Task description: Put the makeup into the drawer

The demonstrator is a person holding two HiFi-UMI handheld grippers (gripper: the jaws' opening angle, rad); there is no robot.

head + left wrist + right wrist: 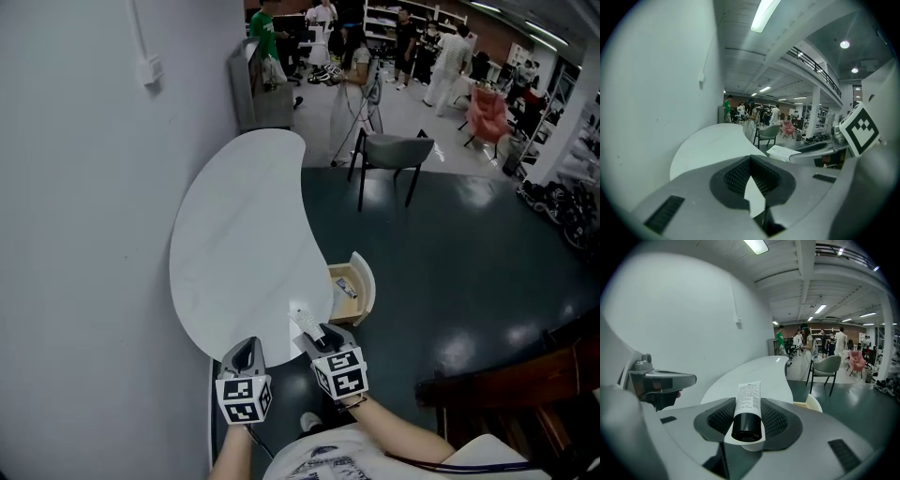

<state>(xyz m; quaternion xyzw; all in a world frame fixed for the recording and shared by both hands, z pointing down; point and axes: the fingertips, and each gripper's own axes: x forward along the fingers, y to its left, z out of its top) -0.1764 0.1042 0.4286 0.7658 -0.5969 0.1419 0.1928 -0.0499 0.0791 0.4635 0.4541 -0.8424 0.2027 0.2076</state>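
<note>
Just short of the open drawer, right gripper clamps the white makeup tube, not yet stowed; left gripper idle, jaws pressed together on nothing.

The left gripper and right gripper are grey, each topped by a white cube with black square markers. Dark ribbed pads line the fingers. The person wears a white printed T-shirt.

Table against wall — drawer open at its right edge, chair beyond; tube over near end
</note>
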